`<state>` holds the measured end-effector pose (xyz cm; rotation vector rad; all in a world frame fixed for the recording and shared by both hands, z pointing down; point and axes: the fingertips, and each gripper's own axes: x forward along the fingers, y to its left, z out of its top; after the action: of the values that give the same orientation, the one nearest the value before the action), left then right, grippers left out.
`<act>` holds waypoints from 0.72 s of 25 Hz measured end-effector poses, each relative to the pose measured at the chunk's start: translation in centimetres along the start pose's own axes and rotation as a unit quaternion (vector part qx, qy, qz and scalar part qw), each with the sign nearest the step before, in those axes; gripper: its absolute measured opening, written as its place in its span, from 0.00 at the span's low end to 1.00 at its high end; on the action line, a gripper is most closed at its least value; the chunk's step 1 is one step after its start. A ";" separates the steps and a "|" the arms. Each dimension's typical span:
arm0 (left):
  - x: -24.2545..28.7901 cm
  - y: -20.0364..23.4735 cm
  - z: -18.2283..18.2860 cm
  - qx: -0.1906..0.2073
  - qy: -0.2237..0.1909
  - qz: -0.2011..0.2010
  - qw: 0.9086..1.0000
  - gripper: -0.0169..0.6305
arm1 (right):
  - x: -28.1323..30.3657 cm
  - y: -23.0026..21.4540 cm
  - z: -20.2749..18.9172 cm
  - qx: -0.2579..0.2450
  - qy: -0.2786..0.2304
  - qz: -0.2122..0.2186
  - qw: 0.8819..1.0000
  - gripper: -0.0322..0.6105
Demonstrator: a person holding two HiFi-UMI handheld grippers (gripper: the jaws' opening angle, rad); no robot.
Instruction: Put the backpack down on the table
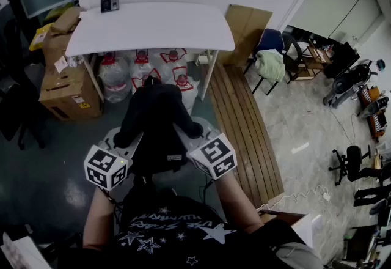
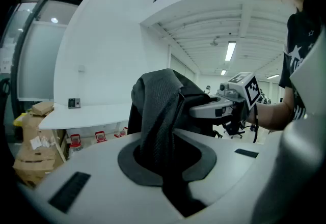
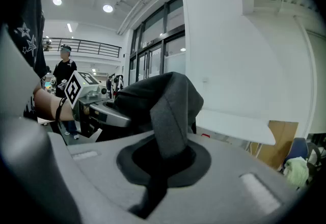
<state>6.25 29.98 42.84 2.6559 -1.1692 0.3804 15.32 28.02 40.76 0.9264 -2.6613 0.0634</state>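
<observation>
A black backpack (image 1: 156, 124) hangs in the air between my two grippers, in front of the white table (image 1: 153, 26) and short of it. My left gripper (image 1: 125, 139) is shut on a dark strap of the backpack (image 2: 160, 111). On the other side my right gripper (image 1: 190, 134) is shut on a grey strap (image 3: 170, 111). In each gripper view the strap runs up out of the closed jaws to the bag's body. The table top is bare except for a small dark device (image 1: 109, 3) at its back edge.
Several water jugs with red caps (image 1: 143, 69) stand under the table. Cardboard boxes (image 1: 64, 78) are stacked at its left. A wooden pallet (image 1: 244, 133) lies on the floor to the right, with chairs (image 1: 272, 60) and equipment beyond. A person (image 3: 63, 73) stands far off.
</observation>
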 end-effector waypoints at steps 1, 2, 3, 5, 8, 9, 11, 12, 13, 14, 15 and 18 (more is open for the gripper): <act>-0.1 -0.1 -0.1 -0.002 0.000 0.002 1.000 0.09 | -0.1 0.1 -0.1 -0.001 0.001 0.000 1.000 0.06; -0.1 -0.3 -0.1 -0.003 0.000 0.003 1.000 0.09 | -0.2 0.2 -0.1 -0.001 0.001 0.001 1.000 0.06; -0.2 -0.4 -0.1 -0.005 0.000 0.004 1.000 0.09 | -0.4 0.3 -0.2 -0.002 0.002 0.001 1.000 0.05; -0.4 -0.7 -0.2 -0.005 0.001 0.004 1.000 0.09 | -0.6 0.4 -0.3 -0.003 0.003 0.000 1.000 0.05; -0.3 -1.1 -0.3 -0.001 0.005 0.003 1.000 0.09 | -1.0 0.4 -0.7 -0.003 0.004 0.000 1.000 0.06; -0.3 -1.3 -0.4 0.000 0.006 0.003 1.000 0.09 | -1.1 0.5 -0.7 -0.003 0.004 0.001 1.000 0.06; -0.4 -1.6 -0.5 -0.001 0.008 0.002 1.000 0.09 | -1.4 0.6 -1.0 -0.005 0.006 0.004 1.000 0.06; -0.4 -1.8 -0.6 -0.002 0.009 0.003 1.000 0.09 | -1.5 0.7 -1.1 -0.006 0.006 0.005 1.000 0.05; -0.5 -1.9 -0.6 -0.004 0.009 0.003 1.000 0.09 | -1.6 0.7 -1.2 -0.007 0.007 0.007 1.000 0.06; -0.5 -2.1 -0.7 -0.005 0.010 0.004 1.000 0.09 | -1.7 0.8 -1.2 -0.007 0.008 0.009 1.000 0.06; -0.6 -2.3 -0.7 -0.006 0.011 0.005 1.000 0.09 | -1.8 0.8 -1.2 -0.008 0.009 0.010 1.000 0.06; -0.6 -2.7 -0.8 -0.005 0.015 0.006 1.000 0.09 | -2.1 0.8 -1.3 -0.008 0.010 0.011 1.000 0.06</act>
<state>7.74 32.46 43.14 2.6258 -1.1760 0.4146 16.78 30.08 41.36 0.8877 -2.6489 0.0570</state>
